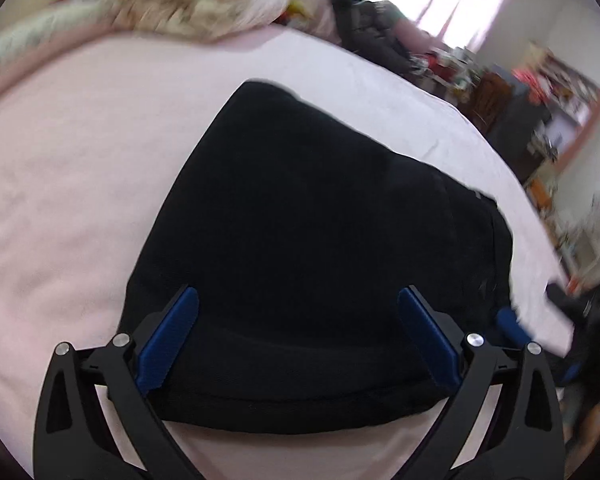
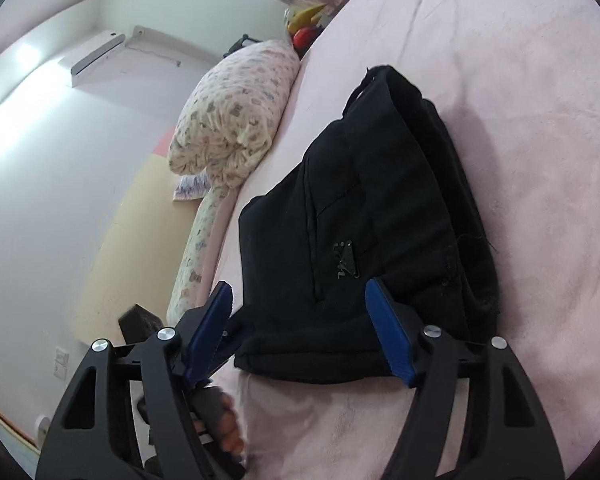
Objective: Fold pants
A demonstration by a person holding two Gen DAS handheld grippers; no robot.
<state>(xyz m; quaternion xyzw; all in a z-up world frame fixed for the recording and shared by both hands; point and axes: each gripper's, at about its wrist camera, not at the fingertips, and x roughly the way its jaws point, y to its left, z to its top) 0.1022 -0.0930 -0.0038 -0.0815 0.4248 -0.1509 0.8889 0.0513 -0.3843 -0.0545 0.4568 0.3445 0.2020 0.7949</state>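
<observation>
Black pants lie folded into a compact stack on the pink bed sheet. My left gripper is open, its blue pads wide apart over the near edge of the stack, holding nothing. In the right wrist view the same pants show a zipped pocket with a small logo tag. My right gripper is open too, its jaws straddling the stack's near corner. The other gripper and the hand holding it show at the lower left of the right wrist view.
A patterned pillow lies along the bed's far edge by the wall. Dark clothes and cluttered shelves stand beyond the bed. An air conditioner hangs on the wall.
</observation>
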